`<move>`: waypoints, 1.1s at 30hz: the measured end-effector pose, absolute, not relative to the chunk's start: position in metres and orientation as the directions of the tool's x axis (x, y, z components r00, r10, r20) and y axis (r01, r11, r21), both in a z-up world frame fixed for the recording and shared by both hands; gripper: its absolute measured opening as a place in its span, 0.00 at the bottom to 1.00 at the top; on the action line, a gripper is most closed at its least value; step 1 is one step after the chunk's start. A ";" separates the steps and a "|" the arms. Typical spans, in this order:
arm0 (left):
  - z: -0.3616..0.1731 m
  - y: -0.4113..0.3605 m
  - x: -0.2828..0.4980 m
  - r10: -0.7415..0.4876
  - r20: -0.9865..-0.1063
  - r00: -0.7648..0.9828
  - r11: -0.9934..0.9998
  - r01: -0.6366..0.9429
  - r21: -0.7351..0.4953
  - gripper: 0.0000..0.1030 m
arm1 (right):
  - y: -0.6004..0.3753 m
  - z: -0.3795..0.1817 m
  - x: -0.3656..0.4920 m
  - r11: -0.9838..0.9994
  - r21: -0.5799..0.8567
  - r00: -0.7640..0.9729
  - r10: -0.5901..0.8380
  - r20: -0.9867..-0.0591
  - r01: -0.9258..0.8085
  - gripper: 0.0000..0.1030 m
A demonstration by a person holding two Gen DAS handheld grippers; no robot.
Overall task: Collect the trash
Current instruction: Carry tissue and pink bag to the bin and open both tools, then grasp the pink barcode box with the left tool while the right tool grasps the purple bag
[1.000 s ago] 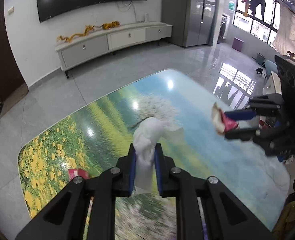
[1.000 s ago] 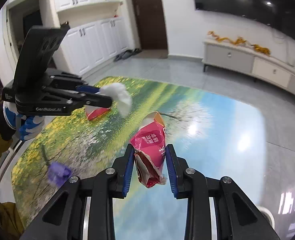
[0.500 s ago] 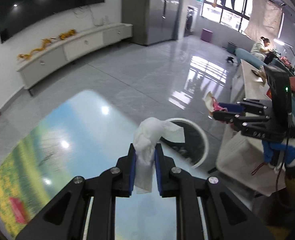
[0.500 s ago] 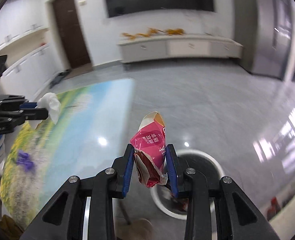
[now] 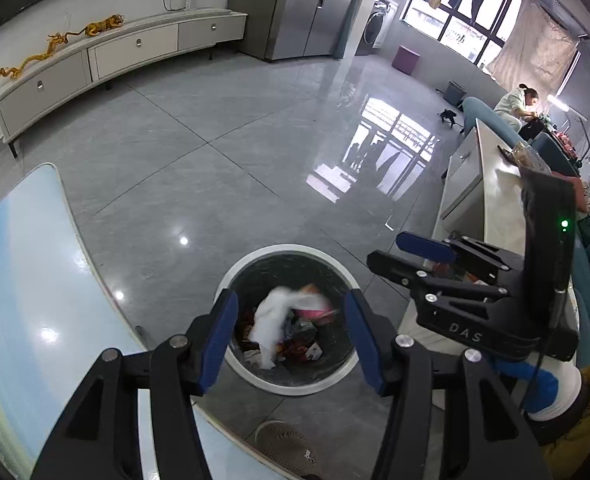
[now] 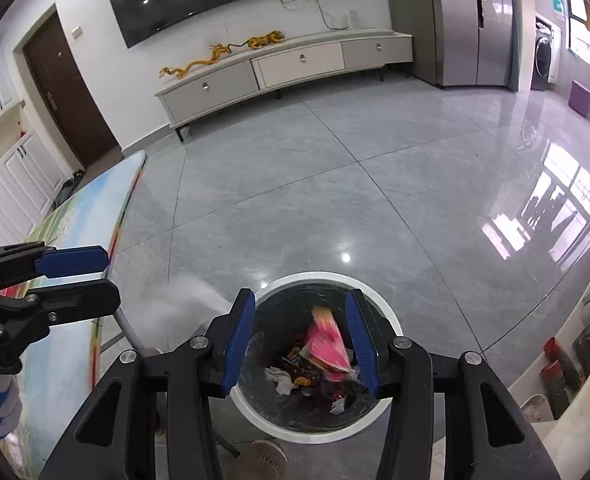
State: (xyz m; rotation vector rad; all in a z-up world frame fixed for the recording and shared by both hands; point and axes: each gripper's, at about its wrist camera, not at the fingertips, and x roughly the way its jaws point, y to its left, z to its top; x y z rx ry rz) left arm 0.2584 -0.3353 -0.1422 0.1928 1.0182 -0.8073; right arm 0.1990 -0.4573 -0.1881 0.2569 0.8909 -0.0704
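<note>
Both my tongs sit over the trash bin (image 5: 291,384), pointing steeply down into it. Left tongs (image 5: 291,342): jaws opening, nothing pressed between the blue pads (image 5: 217,340); the white tissue (image 5: 269,320) shows blurred in the gap, clear of both pads, inside the bin's mouth over the litter there. Right tongs (image 6: 299,342): jaws opening as well, pads (image 6: 362,344) not touching anything; the pink snack wrapper (image 6: 327,344) is blurred between them, inside the bin (can't tell whether it rests on the pile or hangs above it). So both are released, trash is in the bin. The bin is round, white rim, dark liner, standing on the grey tiled floor (image 6: 335,184), with mixed wrappers and paper scraps at the bottom. In the left view the right tongs appear at 3 o'clock of the bin, jaws apart and empty. In the right view the left tongs (image 6: 75,276) sit at 9 o'clock, also empty. The surface (image 5: 19,300) with the landscape print lies at 9 o'clock of the bin, edge just beside the rim in the left view. A slipper toe (image 6: 261,460) shows at 6 o'clock, near the bin.
</note>
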 end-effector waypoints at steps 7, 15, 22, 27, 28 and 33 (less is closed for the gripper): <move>-0.128 -0.313 0.251 -0.515 -0.790 0.332 0.732 0.650 -0.204 0.52 | -0.450 -0.177 0.183 0.975 0.181 0.657 0.052 -0.753 0.130 0.46; -0.080 -0.240 0.223 -0.533 -0.716 0.451 0.768 0.614 -0.185 0.52 | -0.390 -0.122 0.153 0.985 0.169 0.726 0.147 -0.672 -0.043 0.46; -0.045 -0.133 0.198 -0.474 -0.668 0.573 0.834 0.535 -0.133 0.55 | -0.328 -0.077 0.127 0.972 0.140 0.753 0.235 -0.614 -0.189 0.55; -0.032 -0.031 0.182 -0.379 -0.645 0.663 0.903 0.419 -0.100 0.56 | -0.276 -0.052 0.118 0.947 0.124 0.742 0.310 -0.594 -0.296 0.57; -0.032 -0.018 0.181 -0.367 -0.643 0.672 0.911 0.401 -0.101 0.56 | -0.267 -0.050 0.118 0.941 0.124 0.737 0.324 -0.593 -0.314 0.58; -0.037 0.072 0.169 -0.276 -0.637 0.720 0.955 0.279 -0.099 0.56 | -0.206 -0.046 0.115 0.897 0.129 0.684 0.410 -0.603 -0.423 0.64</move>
